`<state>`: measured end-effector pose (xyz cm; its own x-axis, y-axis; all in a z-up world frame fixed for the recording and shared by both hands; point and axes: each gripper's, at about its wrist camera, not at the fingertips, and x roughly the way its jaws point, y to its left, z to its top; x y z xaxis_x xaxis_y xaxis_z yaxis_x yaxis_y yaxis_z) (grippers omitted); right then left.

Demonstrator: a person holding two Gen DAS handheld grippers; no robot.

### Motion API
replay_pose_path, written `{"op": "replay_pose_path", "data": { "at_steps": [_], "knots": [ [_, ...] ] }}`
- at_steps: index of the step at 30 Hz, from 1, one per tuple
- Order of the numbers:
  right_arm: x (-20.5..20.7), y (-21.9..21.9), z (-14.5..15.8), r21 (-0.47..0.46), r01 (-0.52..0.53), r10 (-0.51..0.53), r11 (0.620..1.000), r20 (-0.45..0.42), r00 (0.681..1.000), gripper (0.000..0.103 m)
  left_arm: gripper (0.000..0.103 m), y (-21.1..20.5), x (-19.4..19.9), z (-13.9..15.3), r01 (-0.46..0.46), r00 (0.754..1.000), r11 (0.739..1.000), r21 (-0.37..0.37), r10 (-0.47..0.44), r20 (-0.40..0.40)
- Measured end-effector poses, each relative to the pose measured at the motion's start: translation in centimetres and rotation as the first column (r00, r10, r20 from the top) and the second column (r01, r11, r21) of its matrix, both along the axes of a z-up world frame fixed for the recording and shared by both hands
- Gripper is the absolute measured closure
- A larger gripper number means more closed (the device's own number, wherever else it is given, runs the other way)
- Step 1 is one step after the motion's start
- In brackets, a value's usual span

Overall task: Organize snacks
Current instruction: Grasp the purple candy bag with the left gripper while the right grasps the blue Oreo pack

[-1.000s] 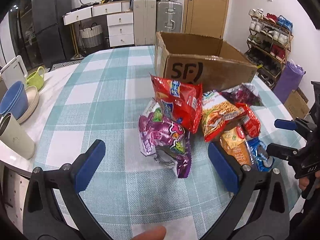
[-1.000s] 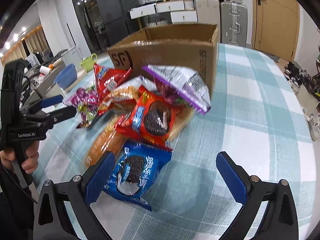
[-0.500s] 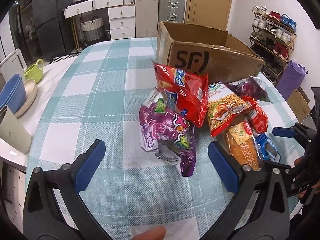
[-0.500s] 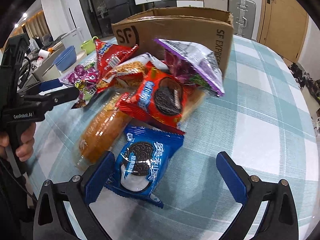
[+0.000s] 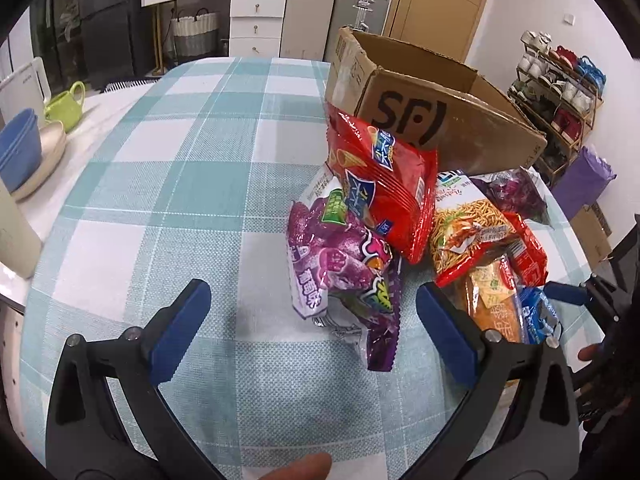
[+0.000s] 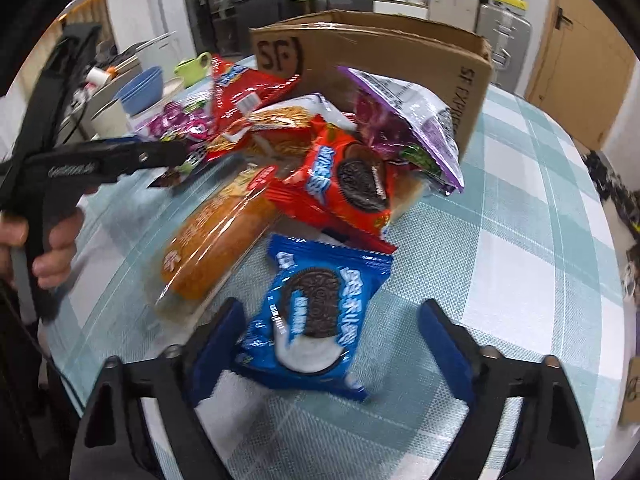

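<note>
A pile of snack packs lies on the checked tablecloth in front of an open SF cardboard box (image 5: 440,120) (image 6: 380,52). My left gripper (image 5: 314,332) is open, its blue pads just short of a purple candy bag (image 5: 340,272) that leans under a red chip bag (image 5: 380,184). My right gripper (image 6: 332,344) straddles a blue Oreo pack (image 6: 316,312) and its jaws are closing. The left pad is at the pack's edge and the right pad stands clear of it. Behind the pack lie an orange bread pack (image 6: 216,240) and a red Oreo pack (image 6: 344,180).
Blue bowls (image 5: 18,148), a green cup (image 5: 66,108) and a beige cup (image 5: 12,232) stand at the table's left edge. A noodle snack bag (image 5: 472,232) and a purple-topped bag (image 6: 404,120) sit in the pile. A shoe rack (image 5: 560,92) stands beyond the table.
The right gripper's jaws have narrowed around the blue Oreo pack, which now sits closer between them. The left gripper has sunk a little toward the purple candy bag, still wide open.
</note>
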<state>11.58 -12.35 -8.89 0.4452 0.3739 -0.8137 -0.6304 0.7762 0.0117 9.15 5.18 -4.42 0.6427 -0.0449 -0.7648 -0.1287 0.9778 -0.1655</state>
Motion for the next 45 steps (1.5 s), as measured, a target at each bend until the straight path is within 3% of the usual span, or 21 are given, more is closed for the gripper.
{"op": "replay_pose_path", "data": {
  "at_steps": [5, 14, 20, 45],
  "knots": [
    [-0.5, -0.7, 0.2, 0.0, -0.023, 0.023, 1.0, 0.01, 1.0, 0.051, 0.005, 0.0, 0.6, -0.4, 0.01, 1.0, 1.0, -0.014, -0.01, 0.001],
    [-1.2, -1.5, 1.1, -0.003, -0.057, 0.057, 0.998, 0.046, 0.997, 0.058, 0.051, -0.5, 0.6, -0.8, 0.064, 0.998, 0.994, -0.084, -0.063, 0.02],
    [-1.4, -2.1, 1.9, 0.003, -0.064, 0.064, 0.998, 0.068, 0.996, 0.058, 0.065, -0.9, -0.2, -0.6, 0.073, 0.997, 0.996, -0.058, -0.071, 0.038],
    [-2.4, -4.5, 6.6, 0.175, -0.03, -0.003, 0.984, 0.187, 0.982, 0.058, 0.068, -1.8, -4.3, 4.2, 0.169, 0.972, 0.986, 0.003, -0.167, 0.167]
  ]
}}
